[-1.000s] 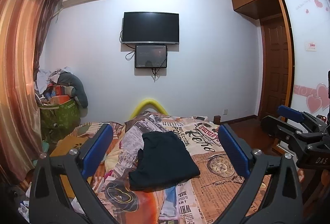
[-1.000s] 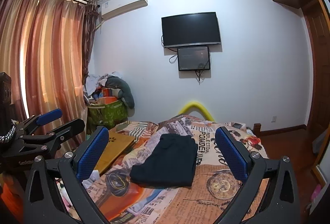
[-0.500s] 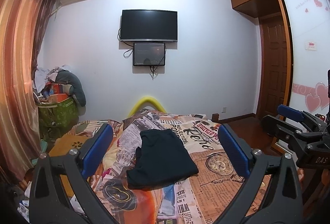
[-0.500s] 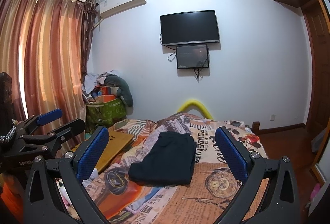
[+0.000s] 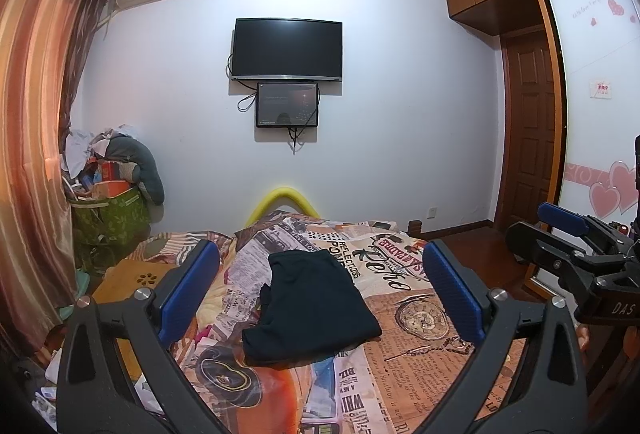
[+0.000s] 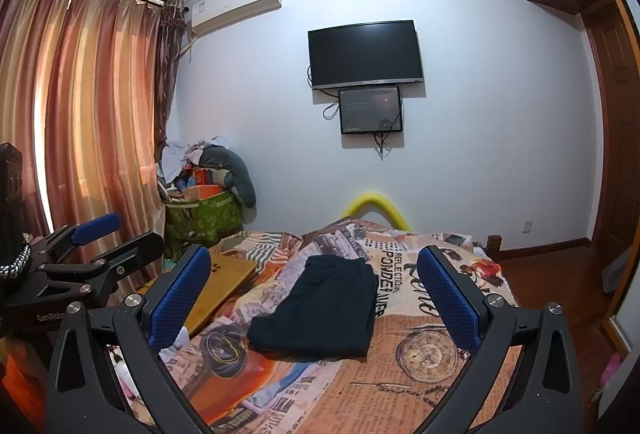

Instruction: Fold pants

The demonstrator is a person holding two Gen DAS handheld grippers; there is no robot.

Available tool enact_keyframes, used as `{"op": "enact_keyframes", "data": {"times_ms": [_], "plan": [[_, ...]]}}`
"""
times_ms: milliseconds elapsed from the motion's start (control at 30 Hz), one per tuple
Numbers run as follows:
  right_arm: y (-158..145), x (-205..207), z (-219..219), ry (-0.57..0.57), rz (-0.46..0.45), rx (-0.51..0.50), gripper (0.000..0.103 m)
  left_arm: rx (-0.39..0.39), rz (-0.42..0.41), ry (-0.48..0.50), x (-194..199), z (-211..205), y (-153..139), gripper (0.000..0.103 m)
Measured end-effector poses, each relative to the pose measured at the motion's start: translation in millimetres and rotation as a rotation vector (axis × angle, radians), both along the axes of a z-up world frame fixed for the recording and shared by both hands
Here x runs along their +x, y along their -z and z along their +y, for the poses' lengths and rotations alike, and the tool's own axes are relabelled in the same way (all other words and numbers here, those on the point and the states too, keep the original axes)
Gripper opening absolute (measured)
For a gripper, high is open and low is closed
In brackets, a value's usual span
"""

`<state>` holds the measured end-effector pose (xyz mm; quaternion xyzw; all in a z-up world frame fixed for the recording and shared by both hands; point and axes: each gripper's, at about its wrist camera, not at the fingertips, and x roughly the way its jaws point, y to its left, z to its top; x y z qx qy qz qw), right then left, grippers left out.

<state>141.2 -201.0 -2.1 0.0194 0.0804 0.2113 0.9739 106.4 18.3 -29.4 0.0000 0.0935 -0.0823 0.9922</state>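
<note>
The dark pants (image 5: 310,304) lie folded in a compact rectangle on the patterned bedspread (image 5: 420,318). They also show in the right wrist view (image 6: 320,310). My left gripper (image 5: 320,290) is open and empty, held back from the bed and above the pants. My right gripper (image 6: 314,298) is open and empty too, at about the same distance. Each gripper appears at the edge of the other's view: the right one (image 5: 568,246) and the left one (image 6: 92,250).
A small wooden table (image 6: 216,286) stands left of the bed. A green basket (image 6: 204,218) piled with clothes sits in the corner by the curtain (image 6: 80,122). A TV (image 5: 287,49) hangs on the far wall. A wooden door (image 5: 528,138) and wardrobe are at right.
Both views have tilted slightly down and drawn back a little; the pants have not moved and both grippers stay open.
</note>
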Motion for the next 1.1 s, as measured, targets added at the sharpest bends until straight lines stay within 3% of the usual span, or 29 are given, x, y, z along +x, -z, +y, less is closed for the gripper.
{"op": "enact_keyframes", "data": {"times_ms": [1100], "plan": [[0.7, -0.2, -3.6, -0.001, 0.001, 0.005, 0.103, -0.018, 0.011, 0.023, 0.9, 3.5, 0.7, 0.103]]}}
